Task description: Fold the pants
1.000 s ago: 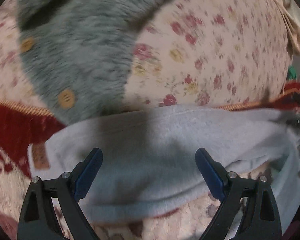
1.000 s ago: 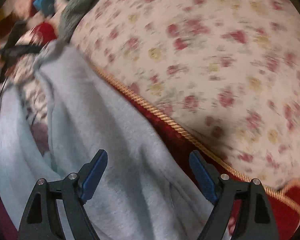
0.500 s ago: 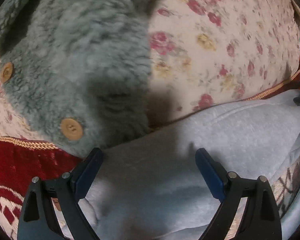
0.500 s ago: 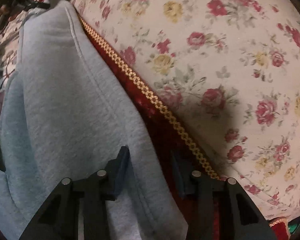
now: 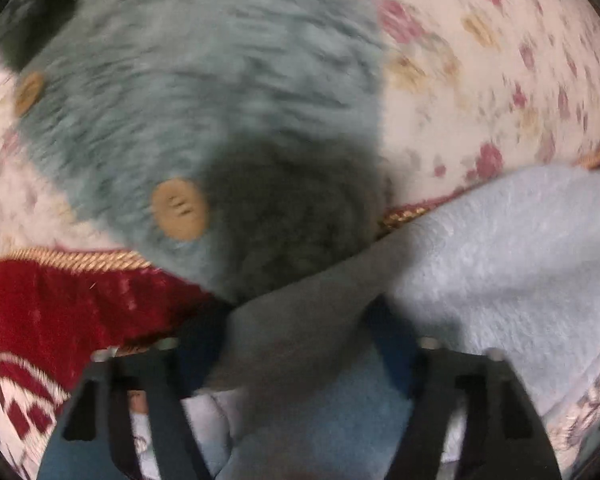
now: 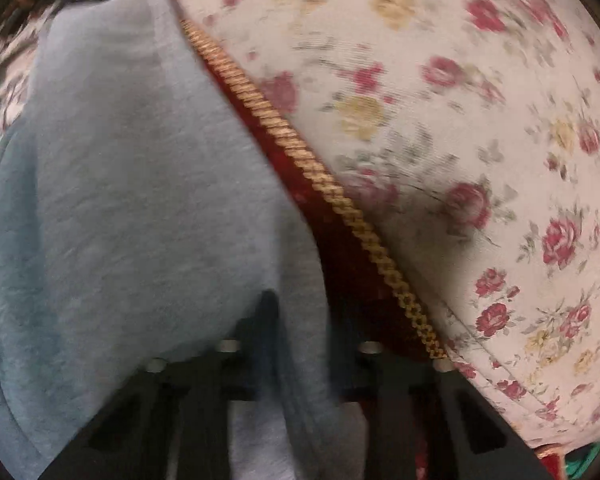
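Observation:
The light blue-grey fleece pants (image 5: 500, 264) lie on a sofa seat, filling the lower right of the left wrist view and the left half of the right wrist view (image 6: 120, 200). My left gripper (image 5: 296, 320) has a shadowed corner of the pants between its fingers, which have narrowed around the cloth. My right gripper (image 6: 304, 312) is shut on the pants' edge, the fabric bunching between its fingers beside the sofa's red band. Both views are motion-blurred.
A fluffy grey-green garment (image 5: 204, 92) with tan buttons (image 5: 178, 209) lies just beyond the left gripper. The floral sofa back (image 6: 460, 120) with gold cord trim (image 6: 320, 176) and red velvet band (image 5: 68, 308) borders the pants.
Both grippers went from wide open to closing on the pants, the right one first. The left gripper moved forward to the pants' corner near the fluffy garment.

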Motion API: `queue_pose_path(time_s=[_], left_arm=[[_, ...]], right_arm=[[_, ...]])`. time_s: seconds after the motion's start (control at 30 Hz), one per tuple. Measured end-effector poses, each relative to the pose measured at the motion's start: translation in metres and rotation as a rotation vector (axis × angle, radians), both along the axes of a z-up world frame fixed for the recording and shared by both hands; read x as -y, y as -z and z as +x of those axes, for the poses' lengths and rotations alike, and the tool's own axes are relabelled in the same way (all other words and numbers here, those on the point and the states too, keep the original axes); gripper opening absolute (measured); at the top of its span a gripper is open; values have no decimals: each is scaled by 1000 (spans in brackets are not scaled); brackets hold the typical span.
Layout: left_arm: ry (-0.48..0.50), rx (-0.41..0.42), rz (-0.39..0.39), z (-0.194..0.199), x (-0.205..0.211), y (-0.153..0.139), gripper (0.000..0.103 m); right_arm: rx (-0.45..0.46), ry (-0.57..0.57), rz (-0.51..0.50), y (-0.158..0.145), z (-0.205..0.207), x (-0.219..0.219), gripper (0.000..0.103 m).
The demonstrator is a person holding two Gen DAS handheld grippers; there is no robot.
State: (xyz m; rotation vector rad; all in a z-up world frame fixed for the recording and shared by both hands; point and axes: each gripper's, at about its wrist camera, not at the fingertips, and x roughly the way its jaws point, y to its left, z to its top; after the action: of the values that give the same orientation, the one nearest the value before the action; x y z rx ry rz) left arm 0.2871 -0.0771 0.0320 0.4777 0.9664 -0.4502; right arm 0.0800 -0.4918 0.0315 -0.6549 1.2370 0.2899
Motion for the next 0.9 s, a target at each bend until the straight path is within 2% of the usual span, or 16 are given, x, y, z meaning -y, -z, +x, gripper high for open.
queue_pose_path(time_s=[0.03, 0.07, 0.17, 0.27, 0.43, 0.63, 0.67, 0.8, 0.9], left_arm=[[6, -1, -9, -4, -4, -4, 46], [18, 8, -4, -10, -6, -7, 39], [36, 73, 30, -35, -6, -22, 28], [13, 97, -14, -48, -17, -44, 27], [-17, 166, -107, -75, -47, -99, 27], [-23, 234, -129, -127, -41, -149, 21], [-25, 240, -143, -135, -45, -154, 20], [-34, 248, -199, -188, -73, -164, 20], [-40, 248, -216, -224, -94, -167, 20]], right_arm=[[5, -6, -20, -1, -3, -3, 14], [14, -8, -33, -5, -6, -6, 13], [73, 25, -18, -29, -14, -3, 13], [140, 56, 10, -60, -30, 1, 12], [237, 79, 19, -114, -66, -6, 12], [342, 72, 13, -180, -111, -19, 12], [356, 68, 16, -186, -112, -24, 12], [410, 55, 49, -212, -162, -39, 12], [409, 41, 90, -221, -198, -50, 12]])
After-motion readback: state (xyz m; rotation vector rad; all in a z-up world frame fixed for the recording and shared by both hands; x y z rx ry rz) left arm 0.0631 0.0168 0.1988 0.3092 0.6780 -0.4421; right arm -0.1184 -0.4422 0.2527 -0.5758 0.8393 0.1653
